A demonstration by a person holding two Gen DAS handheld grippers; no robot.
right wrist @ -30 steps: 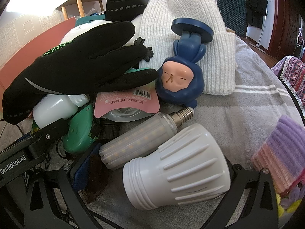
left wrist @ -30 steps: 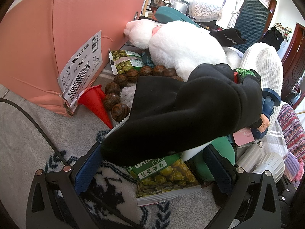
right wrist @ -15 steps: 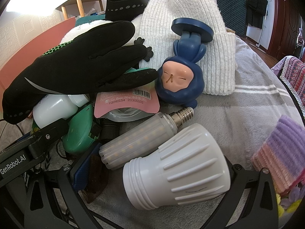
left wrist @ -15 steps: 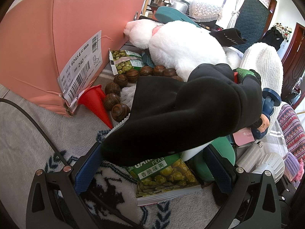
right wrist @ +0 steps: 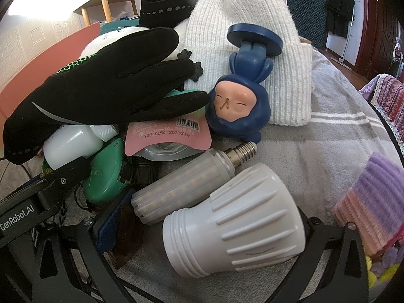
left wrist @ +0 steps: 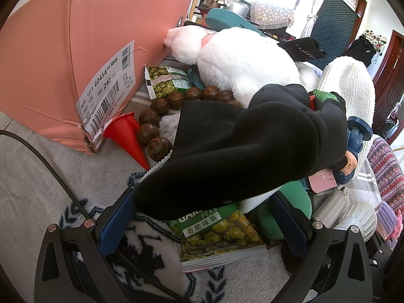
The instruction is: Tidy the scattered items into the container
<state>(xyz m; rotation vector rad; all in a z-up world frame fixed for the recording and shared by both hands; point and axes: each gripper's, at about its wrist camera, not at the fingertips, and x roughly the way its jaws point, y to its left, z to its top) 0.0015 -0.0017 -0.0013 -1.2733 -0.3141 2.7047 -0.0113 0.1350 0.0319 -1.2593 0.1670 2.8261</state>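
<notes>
The pink cardboard box (left wrist: 63, 63) stands at the left on a grey blanket; its side also shows in the right wrist view (right wrist: 38, 75). My left gripper (left wrist: 202, 224) is open, its blue pads either side of a green pea packet (left wrist: 217, 232), with a black glove (left wrist: 240, 146) draped just above. My right gripper (right wrist: 207, 222) is open around a big white bulb (right wrist: 234, 222), which hides the right finger. Beside it lie a corn bulb (right wrist: 181, 186), a blue doll (right wrist: 237, 101) and the black glove (right wrist: 101, 83).
By the box lie a red cone (left wrist: 126, 136), wooden beads (left wrist: 154, 128), a second pea packet (left wrist: 164, 83) and a white plush (left wrist: 242, 58). A white knit hat (right wrist: 252, 38), pink pouch (right wrist: 166, 136), white bottle (right wrist: 70, 144) and purple knit (right wrist: 371, 202) crowd the pile.
</notes>
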